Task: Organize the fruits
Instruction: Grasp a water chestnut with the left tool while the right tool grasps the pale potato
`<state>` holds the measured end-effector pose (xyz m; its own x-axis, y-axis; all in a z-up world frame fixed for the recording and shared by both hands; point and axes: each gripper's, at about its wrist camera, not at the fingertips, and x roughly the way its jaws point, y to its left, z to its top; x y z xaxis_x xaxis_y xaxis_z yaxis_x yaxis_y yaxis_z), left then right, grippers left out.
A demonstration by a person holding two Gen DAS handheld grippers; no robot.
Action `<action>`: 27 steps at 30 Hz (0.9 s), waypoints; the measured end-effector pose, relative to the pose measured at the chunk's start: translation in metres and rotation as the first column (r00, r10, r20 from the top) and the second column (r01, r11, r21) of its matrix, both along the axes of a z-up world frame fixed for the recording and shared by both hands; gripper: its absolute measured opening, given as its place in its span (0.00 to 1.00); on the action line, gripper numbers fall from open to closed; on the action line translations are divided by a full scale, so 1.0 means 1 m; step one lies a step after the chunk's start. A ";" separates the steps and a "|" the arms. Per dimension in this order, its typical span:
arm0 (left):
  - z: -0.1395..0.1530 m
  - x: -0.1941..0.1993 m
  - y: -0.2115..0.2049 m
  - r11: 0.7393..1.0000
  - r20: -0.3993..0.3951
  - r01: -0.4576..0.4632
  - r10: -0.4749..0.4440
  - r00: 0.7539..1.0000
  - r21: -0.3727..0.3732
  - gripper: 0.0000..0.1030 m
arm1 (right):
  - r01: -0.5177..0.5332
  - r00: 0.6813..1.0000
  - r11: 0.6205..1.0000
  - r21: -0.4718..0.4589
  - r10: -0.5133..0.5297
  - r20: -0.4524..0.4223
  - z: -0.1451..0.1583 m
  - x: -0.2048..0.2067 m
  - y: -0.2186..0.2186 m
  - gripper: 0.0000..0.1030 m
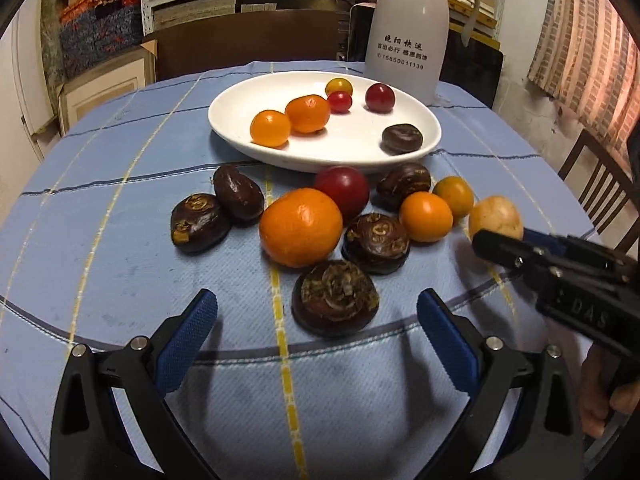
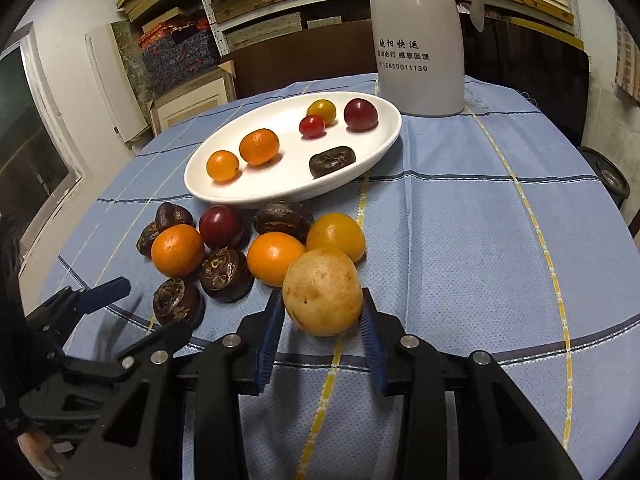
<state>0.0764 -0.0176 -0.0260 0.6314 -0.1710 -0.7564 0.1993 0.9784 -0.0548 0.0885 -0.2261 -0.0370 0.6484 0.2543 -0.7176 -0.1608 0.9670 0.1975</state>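
Storeroom with stacked shelves; round table under a blue checked cloth. White oval ceramic plate at centre, holding six small fruits (oranges, cherry tomatoes, one dark water chestnut). Loose heap of fruit on the cloth at the plate's 6 o'clock. Right tool: pads pressed on a pale yellow round passion fruit, at the heap's 4 o'clock. Left tool: jaws wide apart, nothing held, a dark brown water chestnut just ahead. White plastic thermos jug at the plate's 1 o'clock.

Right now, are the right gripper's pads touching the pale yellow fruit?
Touching. The right wrist view shows both blue pads pressed against the sides of the pale yellow fruit, right gripper closed on it.
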 end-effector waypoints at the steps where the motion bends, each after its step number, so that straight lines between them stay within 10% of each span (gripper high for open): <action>1: -0.001 0.002 0.000 1.000 -0.004 0.001 -0.001 1.000 -0.008 0.95 | 0.000 1.000 1.000 0.002 0.000 -0.001 0.000 0.001 0.000 0.37; 17: -0.009 0.016 -0.015 0.999 -0.035 0.054 -0.054 0.998 -0.001 0.50 | -0.006 0.999 1.000 0.002 0.006 -0.031 -0.008 0.002 -0.001 0.37; 27: -0.008 0.013 -0.011 0.998 -0.031 0.061 -0.062 0.998 -0.017 0.44 | -0.005 0.999 1.000 0.008 0.005 -0.034 -0.009 0.003 -0.003 0.37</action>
<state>0.0891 -0.0285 -0.0344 0.5949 -0.2213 -0.7727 0.2571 0.9632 -0.0780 0.0919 -0.2288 -0.0464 0.6221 0.2634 -0.7373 -0.1583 0.9646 0.2111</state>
